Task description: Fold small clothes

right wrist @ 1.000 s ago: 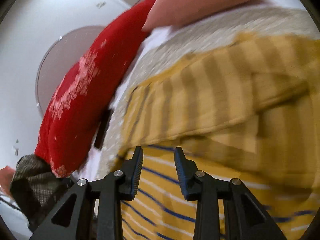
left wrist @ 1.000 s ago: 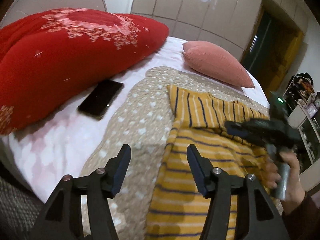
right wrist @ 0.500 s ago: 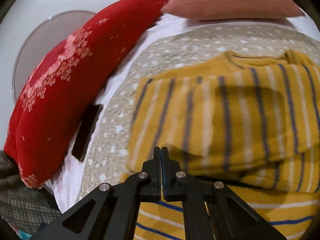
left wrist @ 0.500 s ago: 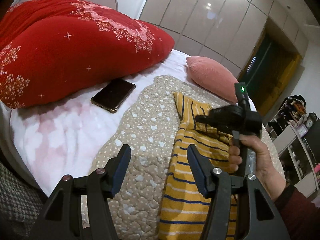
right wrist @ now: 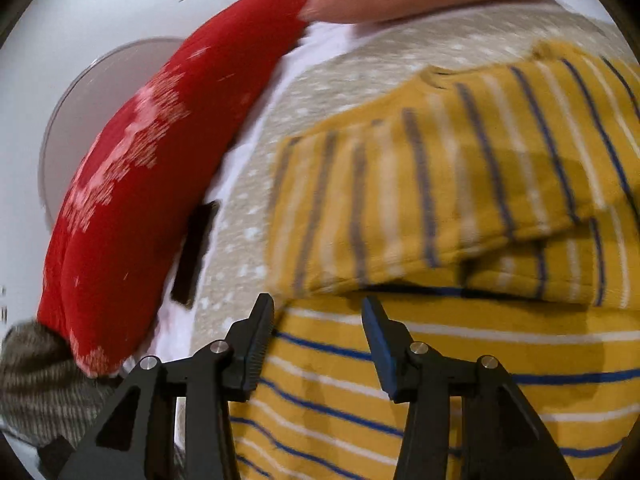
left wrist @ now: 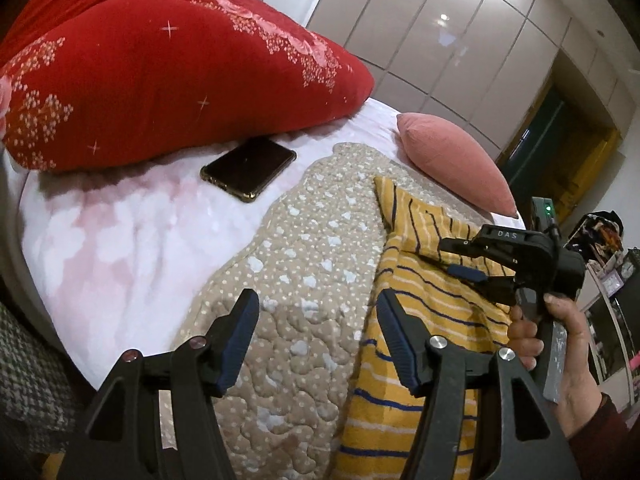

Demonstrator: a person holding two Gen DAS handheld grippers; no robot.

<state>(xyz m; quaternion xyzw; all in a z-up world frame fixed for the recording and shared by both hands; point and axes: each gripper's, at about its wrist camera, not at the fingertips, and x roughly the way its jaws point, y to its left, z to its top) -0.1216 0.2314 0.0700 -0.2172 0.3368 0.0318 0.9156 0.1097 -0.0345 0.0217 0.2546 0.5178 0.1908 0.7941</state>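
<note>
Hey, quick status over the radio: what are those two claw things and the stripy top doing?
Both grippers, left and right, jaws open, empty. Top part-folded on quilt. Phone off to the side.

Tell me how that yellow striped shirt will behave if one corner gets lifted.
The yellow striped shirt looks soft and floppy: its folded flap already sags and creases. It would probably drape and unfold. Likely light, and unlikely to slide on the quilted blanket.

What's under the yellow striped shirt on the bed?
The yellow striped shirt lies on a beige quilted mat, which shows along its left edge. Whatever lies beneath the shirt's middle is covered.
</note>
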